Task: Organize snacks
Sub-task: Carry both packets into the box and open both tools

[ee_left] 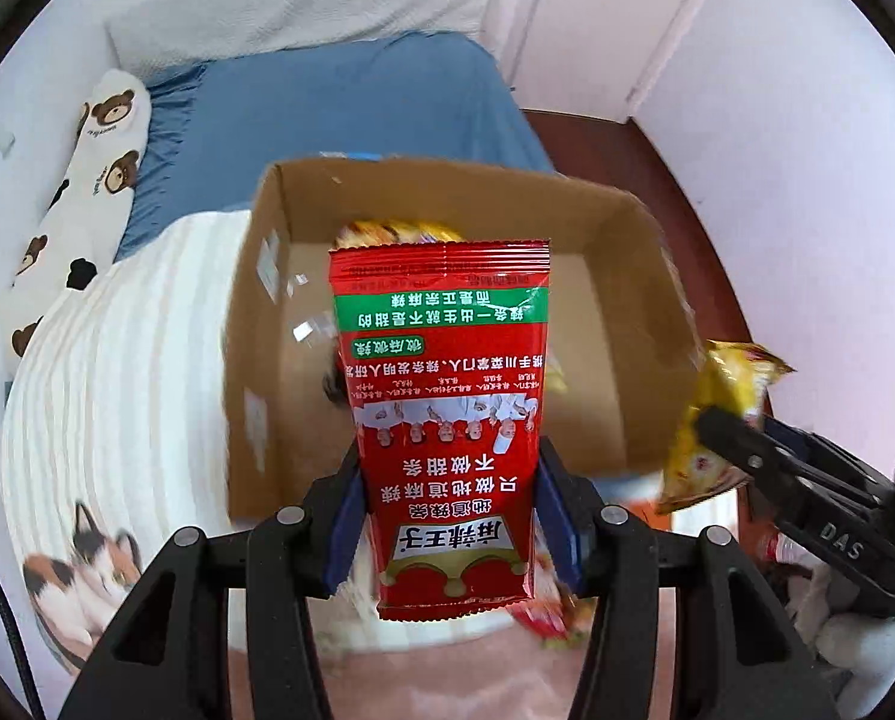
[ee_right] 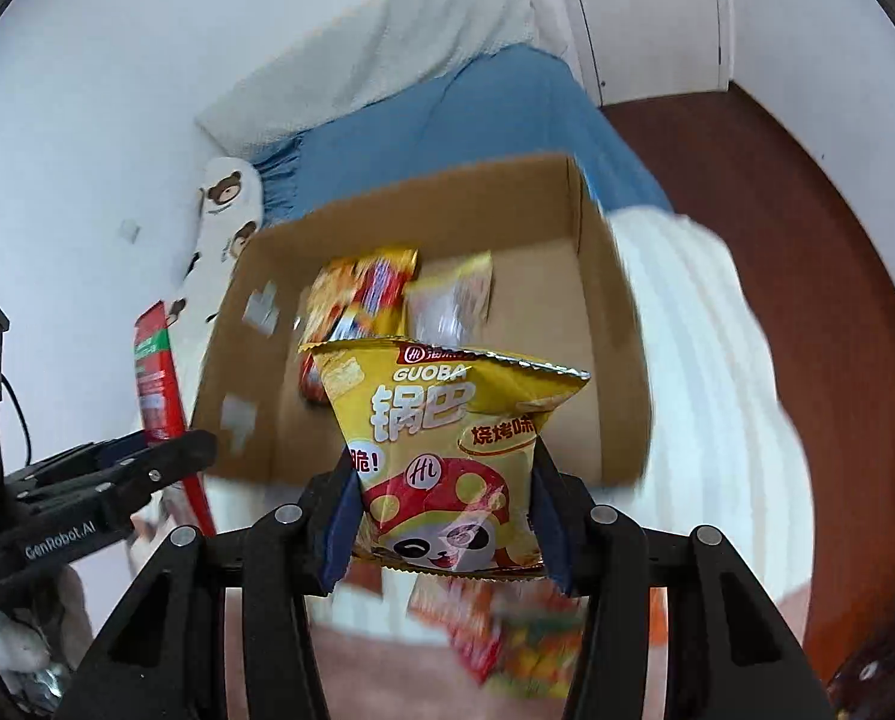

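The left gripper [ee_left: 447, 516] is clamped on a red packet [ee_left: 444, 420], its blue pads pressing the packet's two long edges near the lower end. The packet stands upright between the fingers, its print upside down in the left wrist view, with a green band near its far end. It hangs above the near wall of a cardboard box [ee_left: 255, 360], which sits open on a white striped blanket [ee_left: 105, 360].

The right gripper [ee_right: 444, 516] is closed on a yellow bag [ee_right: 447, 432] marked GUOBA, with a cartoon panda in a red mushroom cap. The pads pinch the bag's lower half so that it narrows there and flares wider at the top. This bag too is held over the near edge of the box [ee_right: 603, 324].

Inside the box lie other snacks: a red and yellow packet [ee_right: 357, 294] toward the left and a paler yellow packet [ee_right: 453, 300] just beside it, both blurred.

Each gripper shows in the other's view. The right gripper [ee_left: 747, 450] with the yellow bag [ee_left: 711, 420] appears at the right of the box, and the left gripper [ee_right: 147, 468] with the red packet [ee_right: 159, 384] edge-on at the left of it.

More packets [ee_right: 507, 630] lie blurred on the bedding below the right gripper. Behind the box are a blue sheet [ee_left: 339, 114] and a bear-print pillow [ee_left: 81, 210].
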Motion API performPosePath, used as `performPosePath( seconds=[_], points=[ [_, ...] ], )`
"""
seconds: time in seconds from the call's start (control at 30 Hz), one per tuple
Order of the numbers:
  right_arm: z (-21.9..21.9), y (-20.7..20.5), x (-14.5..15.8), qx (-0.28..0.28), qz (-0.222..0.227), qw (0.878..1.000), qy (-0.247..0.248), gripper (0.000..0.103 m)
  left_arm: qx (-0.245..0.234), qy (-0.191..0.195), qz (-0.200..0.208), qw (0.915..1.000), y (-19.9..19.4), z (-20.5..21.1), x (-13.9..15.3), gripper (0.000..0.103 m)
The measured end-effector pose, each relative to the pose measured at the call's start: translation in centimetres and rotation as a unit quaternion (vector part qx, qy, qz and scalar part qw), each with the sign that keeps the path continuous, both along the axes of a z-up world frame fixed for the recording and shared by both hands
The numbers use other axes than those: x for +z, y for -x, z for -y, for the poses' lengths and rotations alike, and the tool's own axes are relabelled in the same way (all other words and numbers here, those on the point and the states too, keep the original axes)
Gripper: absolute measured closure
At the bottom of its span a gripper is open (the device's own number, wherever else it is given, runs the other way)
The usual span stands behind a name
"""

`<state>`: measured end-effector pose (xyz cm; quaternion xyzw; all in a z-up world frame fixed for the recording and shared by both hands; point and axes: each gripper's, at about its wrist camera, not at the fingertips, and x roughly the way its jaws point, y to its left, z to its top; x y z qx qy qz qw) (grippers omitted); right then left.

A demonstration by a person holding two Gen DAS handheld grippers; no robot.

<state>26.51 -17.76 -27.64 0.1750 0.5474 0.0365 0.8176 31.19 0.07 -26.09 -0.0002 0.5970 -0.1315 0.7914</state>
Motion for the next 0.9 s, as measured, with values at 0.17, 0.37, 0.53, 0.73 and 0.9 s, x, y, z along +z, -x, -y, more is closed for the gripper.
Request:
performPosePath(
  seconds=[0.17,0.37,0.53,0.73,0.9],
  points=[
    [0.4,-6.2,-1.5,0.002,-0.022,0.999,0.036,0.051,0.014,-0.045,-0.028,0.9985,-7.0,-1.2,-4.2,0.054],
    [0.9,-11.8,-4.2,-0.001,-0.050,0.997,0.062,0.051,0.026,-0.083,-0.050,0.9950,-12.7,-2.2,-7.9,0.053],
    [1.1,-15.5,-7.0,-0.001,-0.085,0.994,0.070,0.039,0.035,-0.102,-0.064,0.9921,-15.2,-2.7,-9.9,0.042],
    [1.5,-16.4,-8.9,-0.005,-0.105,0.991,0.085,0.013,0.039,-0.068,-0.069,0.9945,-15.7,-2.3,-11.1,0.015],
    [1.3,-16.2,-9.1,0.000,-0.106,0.990,0.094,0.006,0.033,-0.071,-0.069,0.9946,-14.4,-1.8,-11.1,0.015]
  ],
)
